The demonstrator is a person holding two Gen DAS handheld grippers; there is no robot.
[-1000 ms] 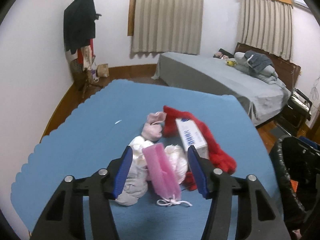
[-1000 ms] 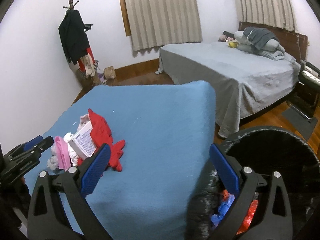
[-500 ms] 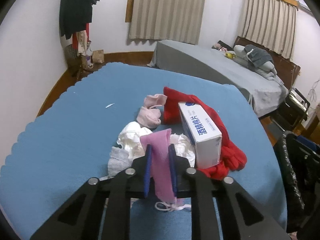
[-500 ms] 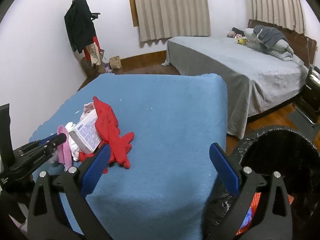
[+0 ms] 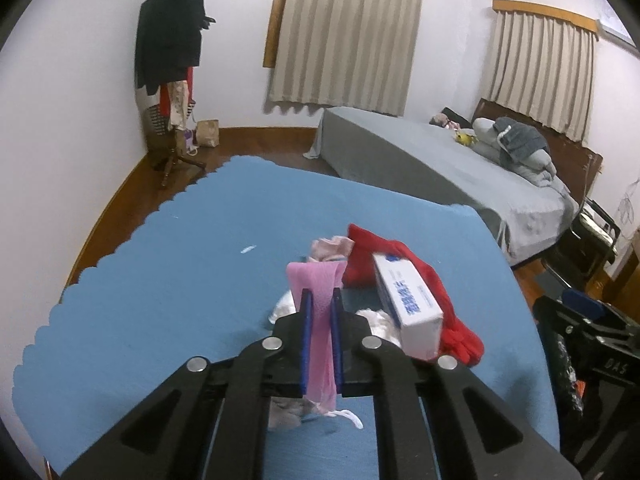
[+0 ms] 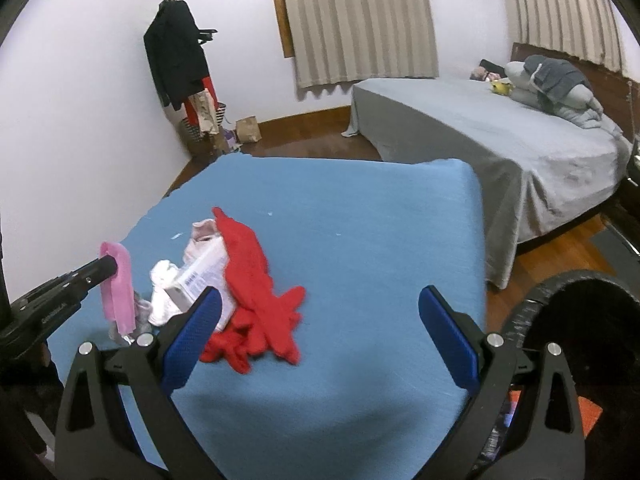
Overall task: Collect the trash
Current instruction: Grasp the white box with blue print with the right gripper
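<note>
My left gripper is shut on a pink mesh pouch and holds it above the pile on the blue table; the pouch hangs from the left gripper in the right wrist view. The pile holds a white box, a red cloth, white crumpled tissues and a pale pink cloth. My right gripper is open and empty above the table's near side. A black-lined trash bin stands at the right of the table.
A grey bed stands behind the table. A coat rack with dark clothes stands at the back left corner. A paper bag sits on the wooden floor. A dark chair is at the right.
My left gripper closed on the pink pouch and lifted it off the pile. The right gripper moved away from the bin toward the table.
</note>
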